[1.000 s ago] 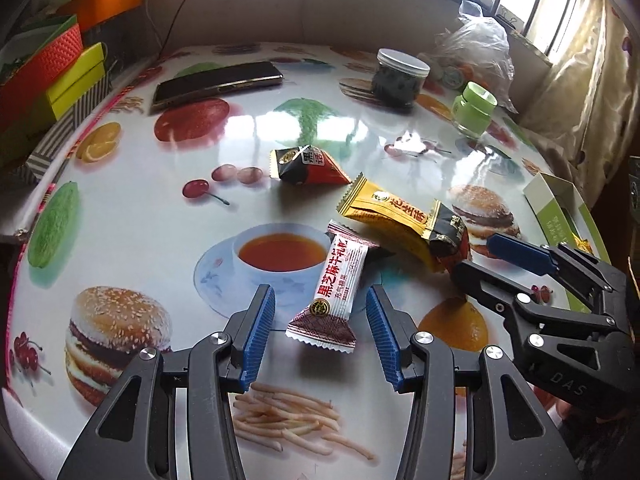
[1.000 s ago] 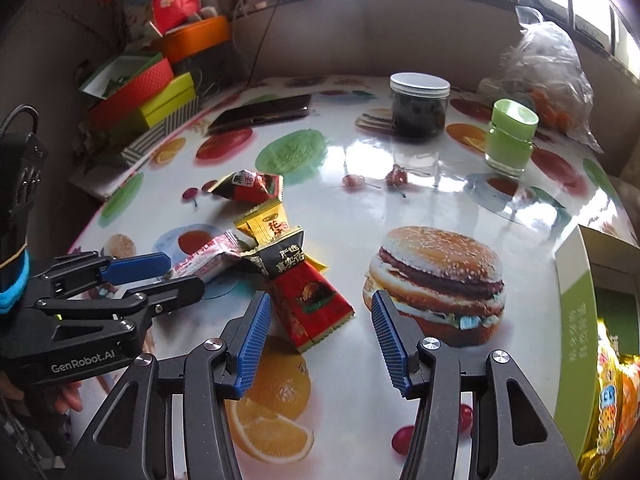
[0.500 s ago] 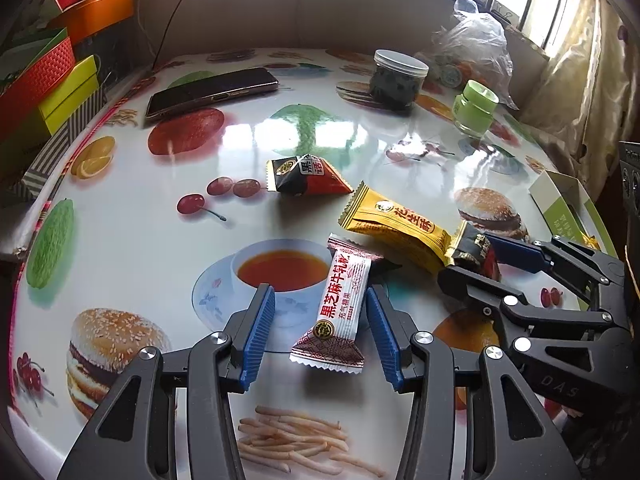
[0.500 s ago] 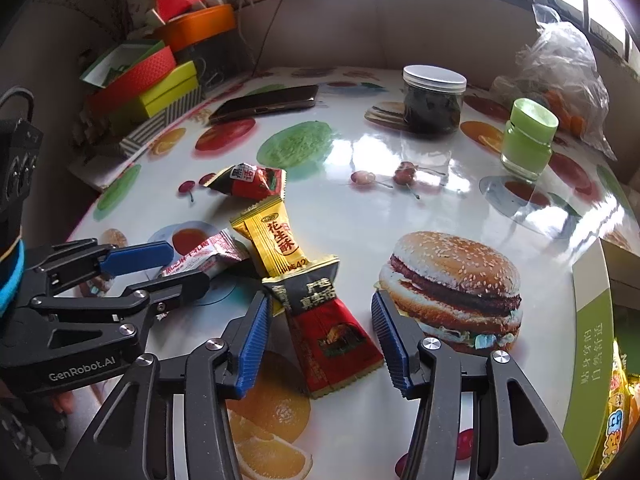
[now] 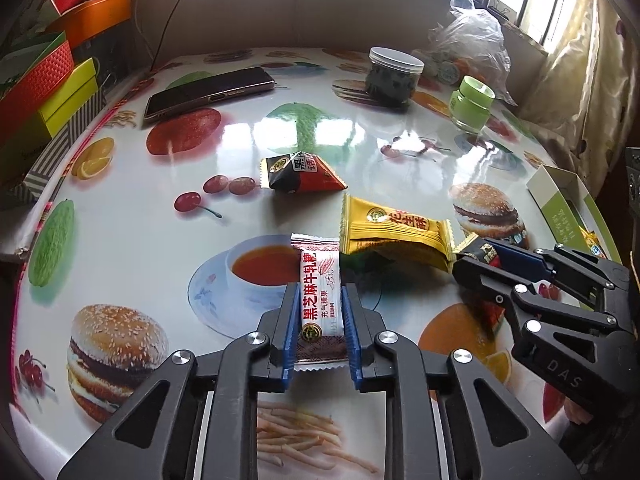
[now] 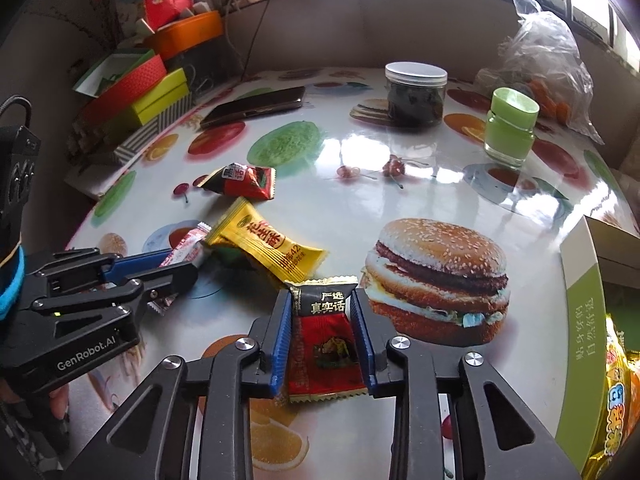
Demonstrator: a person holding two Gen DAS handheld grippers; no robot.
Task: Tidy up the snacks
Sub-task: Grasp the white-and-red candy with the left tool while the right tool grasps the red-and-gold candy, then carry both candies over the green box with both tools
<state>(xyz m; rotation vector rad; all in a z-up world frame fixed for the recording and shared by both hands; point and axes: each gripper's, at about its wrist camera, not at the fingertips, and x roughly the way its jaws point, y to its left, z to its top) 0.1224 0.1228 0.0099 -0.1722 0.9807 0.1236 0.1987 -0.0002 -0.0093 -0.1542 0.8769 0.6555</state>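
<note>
The left gripper (image 5: 319, 322) is clenching the white candy bar (image 5: 319, 296) and the right gripper (image 6: 322, 330) the red packet (image 6: 325, 338) (both low over the table (image 5: 132, 240)); lifting straight avoids dragging the yellow packet (image 5: 394, 229)

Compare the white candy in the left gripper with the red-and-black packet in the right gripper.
The white candy is slim and white with red lettering; the red-and-black packet is wider, black on top and red below. The left gripper pinches the candy's lower half; the right gripper clamps the packet mid-body. Both are sealed wrappers, each gripped lengthwise.
</note>
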